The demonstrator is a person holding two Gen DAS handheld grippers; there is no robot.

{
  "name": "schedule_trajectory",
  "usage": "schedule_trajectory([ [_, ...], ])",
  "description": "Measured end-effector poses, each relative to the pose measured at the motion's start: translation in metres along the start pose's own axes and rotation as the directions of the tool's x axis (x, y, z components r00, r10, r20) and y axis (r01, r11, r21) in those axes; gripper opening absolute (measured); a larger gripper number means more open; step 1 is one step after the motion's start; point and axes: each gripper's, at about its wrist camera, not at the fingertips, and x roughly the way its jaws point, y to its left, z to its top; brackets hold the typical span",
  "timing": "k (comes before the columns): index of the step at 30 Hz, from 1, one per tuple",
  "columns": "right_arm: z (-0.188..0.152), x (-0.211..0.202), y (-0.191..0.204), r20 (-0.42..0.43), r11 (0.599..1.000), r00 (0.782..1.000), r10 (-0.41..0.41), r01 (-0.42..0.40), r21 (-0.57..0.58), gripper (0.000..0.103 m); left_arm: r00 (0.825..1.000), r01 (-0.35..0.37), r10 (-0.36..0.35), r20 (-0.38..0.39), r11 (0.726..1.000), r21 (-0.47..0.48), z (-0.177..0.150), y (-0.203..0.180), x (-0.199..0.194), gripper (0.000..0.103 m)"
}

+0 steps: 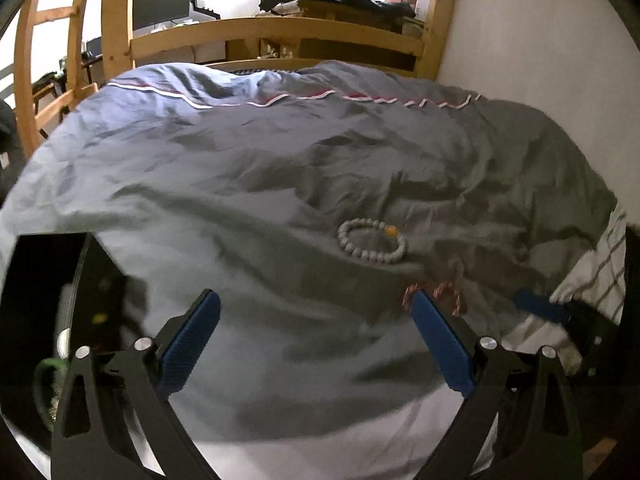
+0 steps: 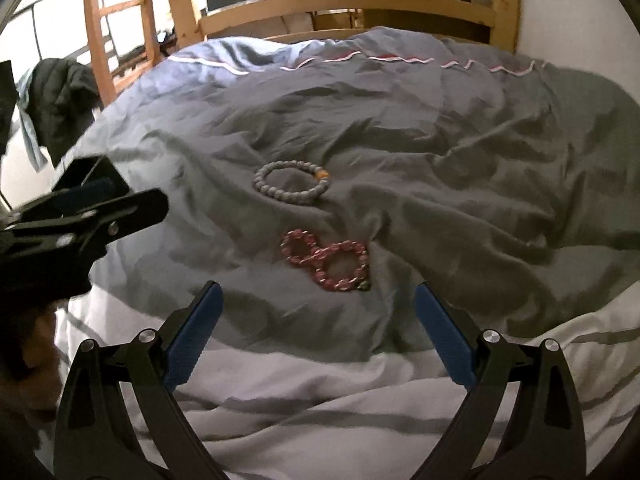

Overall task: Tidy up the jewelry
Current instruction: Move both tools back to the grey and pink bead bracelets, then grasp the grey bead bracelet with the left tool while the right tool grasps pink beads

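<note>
Two bracelets lie on the grey duvet [image 2: 460, 184], neither one touched. Grey bracelet [image 2: 291, 182]: a single loop of pale round beads with one orange bead [image 2: 322, 175] on its far right side, lying flat. Pink bracelet [image 2: 326, 264]: glassy faceted beads, twisted into a figure eight, two loops meeting at a crossing

Right gripper [image 2: 316, 300]: released, jaws wide, nothing between them. Pink bracelet sits just ahead of its fingertips, roughly centred; grey bracelet further ahead, slightly left

Left gripper [image 1: 314, 304]: also released and empty. Grey bracelet [image 1: 372, 242] ahead and to its right; the pink one peeks out beside its right finger [image 1: 438, 344]. From the right wrist view the left gripper shows at the left edge, well apart from both bracelets

Handling, as I judge it: both light, limp, likely strung on elastic, so they will sag and swing once lifted. Beads hard and smooth, apt to roll out of a shallow pinch; glassy pink ones could chip if dropped on something hard. Duvet is soft and rumpled, so pads may snag cloth. Best hold: pinch across the strand, one pad inside the loop, one outside; for the pink one, at the crossing
</note>
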Motion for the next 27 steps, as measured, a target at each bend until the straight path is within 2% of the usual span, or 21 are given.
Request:
schedule_trajectory([
  [1, 0.0, 0.003, -0.003, 0.0, 1.0, 1.0, 0.011, -0.011, 0.021, 0.095, 1.0, 0.02, -0.02, -0.011, 1.0, -0.007, 0.003, 0.0, 0.007, 0.081],
  [3, 0.002, 0.011, -0.007, 0.001, 0.999, 1.0, 0.023, -0.023, 0.047, 0.091, 0.998, 0.048, -0.048, -0.031, 0.999, -0.01, 0.008, -0.002, 0.024, 0.072],
  [4, 0.003, 0.016, -0.006, -0.004, 0.999, 1.0, 0.02, -0.02, 0.047, 0.084, 0.998, 0.053, -0.053, -0.037, 0.999, -0.004, 0.01, -0.004, 0.031, 0.07],
  [9, 0.001, 0.048, -0.008, -0.069, 0.998, 0.998, -0.014, 0.018, 0.064, 0.07, 0.996, 0.069, -0.067, -0.059, 0.997, 0.029, 0.02, -0.019, 0.066, 0.064],
  [12, -0.001, 0.053, -0.009, -0.071, 0.997, 0.997, -0.023, 0.028, 0.073, 0.062, 0.992, 0.086, -0.083, -0.09, 0.996, 0.028, 0.021, -0.024, 0.084, 0.047],
  [14, 0.0, 0.054, -0.008, -0.071, 0.997, 0.997, -0.043, 0.047, 0.062, 0.045, 0.992, 0.07, -0.065, -0.108, 0.997, 0.039, 0.018, -0.026, 0.092, 0.043],
  [17, 0.0, 0.055, -0.008, -0.068, 0.997, 0.996, -0.051, 0.054, 0.049, 0.035, 0.99, 0.07, -0.067, -0.126, 0.997, 0.026, 0.015, -0.024, 0.098, 0.034],
  [21, 0.0, 0.051, -0.01, -0.053, 0.997, 0.997, -0.059, 0.061, 0.055, 0.025, 0.988, 0.087, -0.088, -0.127, 0.996, -0.011, 0.018, -0.017, 0.092, 0.009],
  [22, 0.0, 0.049, -0.011, -0.048, 0.996, 0.997, -0.058, 0.061, 0.062, 0.022, 0.987, 0.095, -0.098, -0.127, 0.995, -0.024, 0.018, -0.015, 0.09, 0.005],
  [23, 0.0, 0.048, -0.013, -0.043, 0.996, 0.997, -0.058, 0.061, 0.067, 0.018, 0.987, 0.096, -0.1, -0.125, 0.995, -0.035, 0.018, -0.013, 0.088, 0.005],
  [27, 0.002, 0.037, -0.016, 0.003, 0.994, 0.999, -0.048, 0.048, 0.095, 0.012, 0.988, 0.104, -0.109, -0.112, 0.994, -0.043, 0.021, -0.013, 0.082, 0.002],
])
